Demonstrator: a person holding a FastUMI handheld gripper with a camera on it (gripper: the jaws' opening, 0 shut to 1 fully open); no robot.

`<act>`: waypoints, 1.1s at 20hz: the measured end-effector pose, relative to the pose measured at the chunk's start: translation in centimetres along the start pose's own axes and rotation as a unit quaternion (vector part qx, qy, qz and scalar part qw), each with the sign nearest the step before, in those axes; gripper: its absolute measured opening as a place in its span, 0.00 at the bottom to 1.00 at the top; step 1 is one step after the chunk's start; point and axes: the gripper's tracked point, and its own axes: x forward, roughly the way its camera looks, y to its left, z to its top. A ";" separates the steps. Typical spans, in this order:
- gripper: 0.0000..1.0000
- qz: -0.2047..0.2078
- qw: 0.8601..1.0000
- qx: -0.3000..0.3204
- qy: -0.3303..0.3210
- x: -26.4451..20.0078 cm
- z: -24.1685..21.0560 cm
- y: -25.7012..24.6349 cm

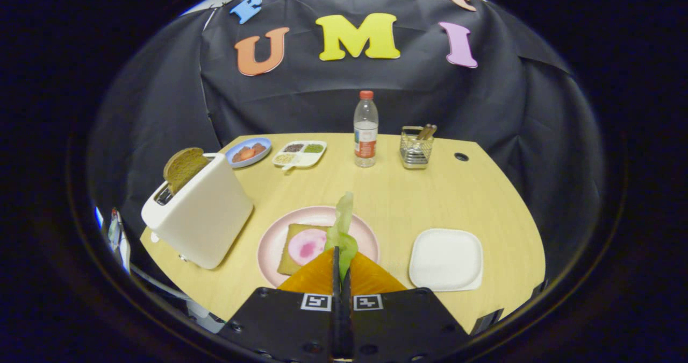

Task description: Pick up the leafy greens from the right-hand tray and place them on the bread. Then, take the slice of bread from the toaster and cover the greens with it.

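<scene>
The claw (342,255) is closed tight on the leafy greens (343,223), above the bread (301,247). The limp leaf may land beside the slice if released off-centre.

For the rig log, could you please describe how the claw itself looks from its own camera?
The claw has two wedge-shaped fingers that taper to a point. Behind them sits a black, angular body with visible screws and two square black-and-white marker tags side by side. No cables are visible.
</scene>
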 end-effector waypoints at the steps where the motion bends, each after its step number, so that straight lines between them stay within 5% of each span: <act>1: 0.00 0.008 1.000 -0.002 0.001 0.1 -0.2 1.0; 12: 0.00 0.086 0.996 -0.014 0.020 4.2 0.1 9.8; 22: 0.01 0.053 0.998 -0.015 0.040 9.9 -1.1 5.9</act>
